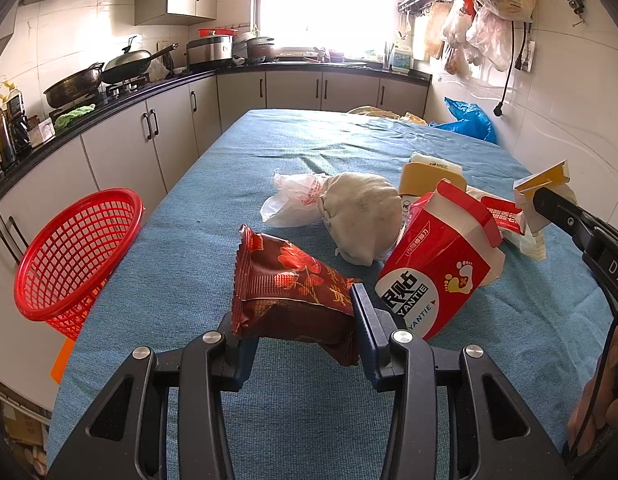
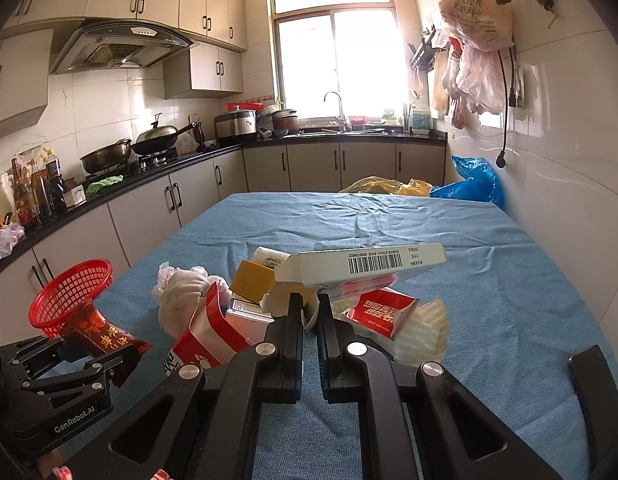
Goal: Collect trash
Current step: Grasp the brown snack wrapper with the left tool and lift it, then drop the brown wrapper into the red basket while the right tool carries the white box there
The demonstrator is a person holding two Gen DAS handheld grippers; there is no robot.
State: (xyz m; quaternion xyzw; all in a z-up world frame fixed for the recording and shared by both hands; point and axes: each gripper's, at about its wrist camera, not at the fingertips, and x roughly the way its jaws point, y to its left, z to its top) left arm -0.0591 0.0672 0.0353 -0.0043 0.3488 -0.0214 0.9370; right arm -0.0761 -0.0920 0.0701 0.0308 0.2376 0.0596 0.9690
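My left gripper (image 1: pixel 297 312) is shut on a dark red snack wrapper (image 1: pixel 287 286), held just above the blue tablecloth; it also shows in the right wrist view (image 2: pixel 103 338). My right gripper (image 2: pixel 309 304) is shut on a flap of a white carton with a barcode (image 2: pixel 361 266), lifted off the pile; the carton's yellow end shows in the left wrist view (image 1: pixel 545 180). A red basket (image 1: pixel 75 260) stands tilted at the table's left edge. On the table lie a red foot-patch box (image 1: pixel 437 268), a crumpled beige cloth ball (image 1: pixel 361 216), a white plastic bag (image 1: pixel 289 200) and a red-white packet (image 2: pixel 383 314).
The table with the blue cloth (image 1: pixel 309 140) fills the middle. The kitchen counter with woks (image 1: pixel 73 84) runs along the left. A blue bag (image 1: pixel 469 120) and yellow bags (image 2: pixel 373 186) lie at the table's far end. Plastic bags (image 2: pixel 473 20) hang on the right wall.
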